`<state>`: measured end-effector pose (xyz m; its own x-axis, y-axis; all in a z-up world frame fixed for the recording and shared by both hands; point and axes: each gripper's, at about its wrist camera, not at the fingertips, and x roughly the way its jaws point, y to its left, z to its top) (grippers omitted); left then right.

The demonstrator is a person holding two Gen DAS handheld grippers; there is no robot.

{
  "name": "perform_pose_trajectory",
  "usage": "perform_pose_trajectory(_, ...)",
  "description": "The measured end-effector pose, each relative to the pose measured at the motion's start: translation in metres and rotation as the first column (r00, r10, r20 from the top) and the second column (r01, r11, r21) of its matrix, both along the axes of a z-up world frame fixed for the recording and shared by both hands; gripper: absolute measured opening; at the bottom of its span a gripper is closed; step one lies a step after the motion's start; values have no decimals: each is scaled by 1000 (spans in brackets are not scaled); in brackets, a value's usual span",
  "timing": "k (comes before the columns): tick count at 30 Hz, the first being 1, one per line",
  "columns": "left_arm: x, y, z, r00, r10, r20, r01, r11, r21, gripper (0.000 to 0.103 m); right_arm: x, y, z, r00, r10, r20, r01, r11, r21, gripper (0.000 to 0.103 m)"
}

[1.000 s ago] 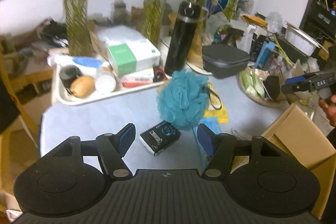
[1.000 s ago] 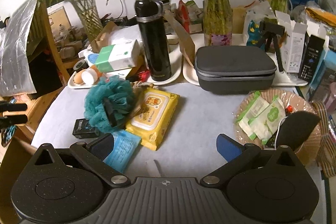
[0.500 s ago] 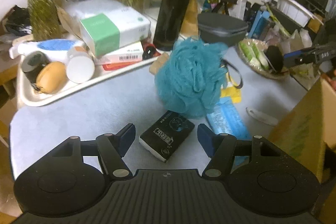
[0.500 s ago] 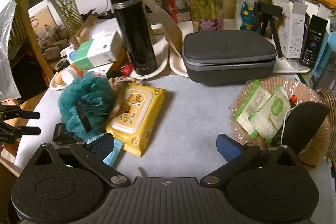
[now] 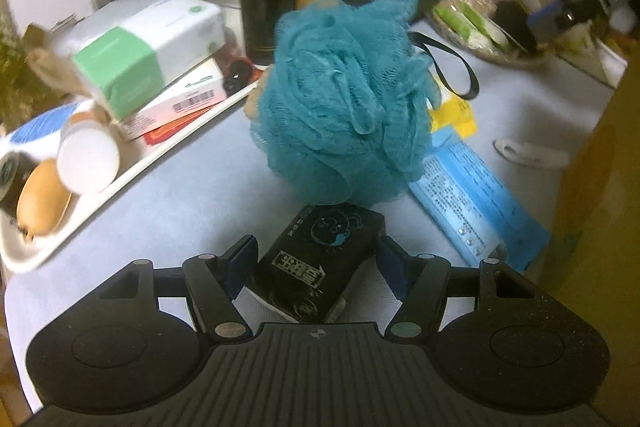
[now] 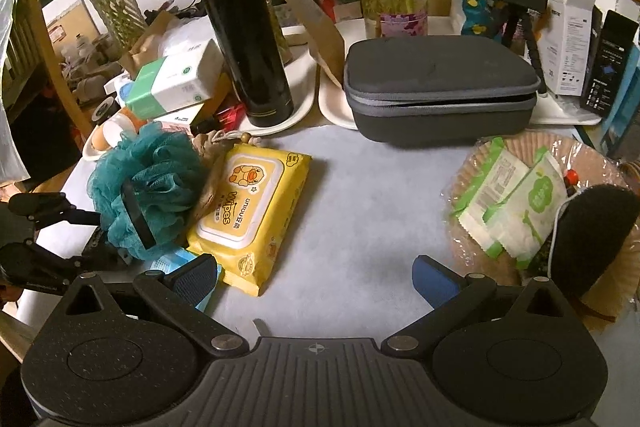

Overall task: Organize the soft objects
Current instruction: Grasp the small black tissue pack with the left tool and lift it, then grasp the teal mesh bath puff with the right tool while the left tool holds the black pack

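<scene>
A small black packet [image 5: 320, 263] lies on the pale blue table between the open fingers of my left gripper [image 5: 316, 263]; the pads stand on either side without squeezing it. Just beyond it sits a teal mesh bath pouf [image 5: 344, 95], also in the right wrist view [image 6: 148, 187]. A light blue flat pack [image 5: 476, 203] lies to its right, a yellow wipes pack [image 6: 248, 211] beside it. My right gripper [image 6: 316, 279] is open and empty over bare table. The left gripper shows at the left edge of the right wrist view [image 6: 44, 239].
A white tray [image 5: 132, 171] with boxes and a jar stands left. A black flask [image 6: 244, 31], a grey zip case [image 6: 436, 87] and a wicker plate [image 6: 476, 167] with green sachets stand behind. A cardboard box [image 5: 600, 195] rises at the right.
My left gripper has moved forward and down so the black packet now lies between its fingers. The right gripper has shifted slightly closer to the table.
</scene>
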<state>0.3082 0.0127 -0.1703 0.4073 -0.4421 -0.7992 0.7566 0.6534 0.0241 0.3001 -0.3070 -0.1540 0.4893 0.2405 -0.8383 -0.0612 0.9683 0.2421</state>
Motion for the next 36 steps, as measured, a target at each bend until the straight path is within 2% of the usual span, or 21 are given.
perform_pose_trajectory(4, 9, -2, 1, 1000, -8, 2, 8, 1000, 29, 64, 1, 0, -1, 1000, -4, -8, 4, 1000, 3, 103)
perform_pose_trajectory(8, 18, -2, -7, 996, -2, -94, 5, 1000, 31, 64, 2, -1, -3, 1000, -4, -13, 4, 1000, 5, 103)
perform_pose_trajectory(9, 18, -1, -10, 995, 9, -96, -6, 999, 37, 63, 2, -1, -3, 1000, -4, -16, 4, 1000, 7, 103)
perform_pose_trajectory(11, 15, 2, -9, 996, 31, -86, -29, 999, 23, 60, 2, -1, -4, 1000, 0, -16, 0, 1000, 15, 103)
perform_pose_trajectory(12, 13, 3, -7, 995, 50, -84, -49, 999, 15, 53, 2, -1, -4, 1000, 1, -15, -1, 1000, 14, 103)
perform_pose_trajectory(15, 9, 7, -4, 991, 76, -109, -77, 997, 0, 51, 4, -1, -5, 1000, 5, -10, -5, 1000, 12, 103)
perform_pose_trajectory(18, -1, 7, -2, 992, 101, -70, -97, 994, 49, 50, 5, -2, -6, 1000, 10, -6, -10, 1000, 16, 103)
perform_pose_trajectory(20, -6, 9, 2, 986, 160, -47, -157, 986, 59, 50, 6, -2, -7, 1000, 17, 3, -17, 1000, 19, 103)
perform_pose_trajectory(23, -11, 22, 13, 959, 278, -56, -278, 961, 8, 50, 7, 1, -6, 999, 40, 24, -41, 999, 27, 103)
perform_pose_trajectory(27, -22, 35, 24, 918, 392, -56, -395, 917, -54, 50, 8, 7, -5, 994, 92, 67, -94, 995, 33, 103)
perform_pose_trajectory(30, -31, 43, 30, 877, 478, -48, -480, 872, -96, 50, 10, 14, -3, 984, 147, 103, -152, 987, 43, 103)
perform_pose_trajectory(33, -38, 54, 31, 830, 554, -64, -557, 816, -156, 50, 16, 19, -3, 969, 205, 139, -216, 974, 69, 103)
perform_pose_trajectory(36, -46, 60, 31, 806, 590, -52, -588, 786, -190, 50, 25, 24, -5, 951, 258, 169, -280, 953, 117, 102)
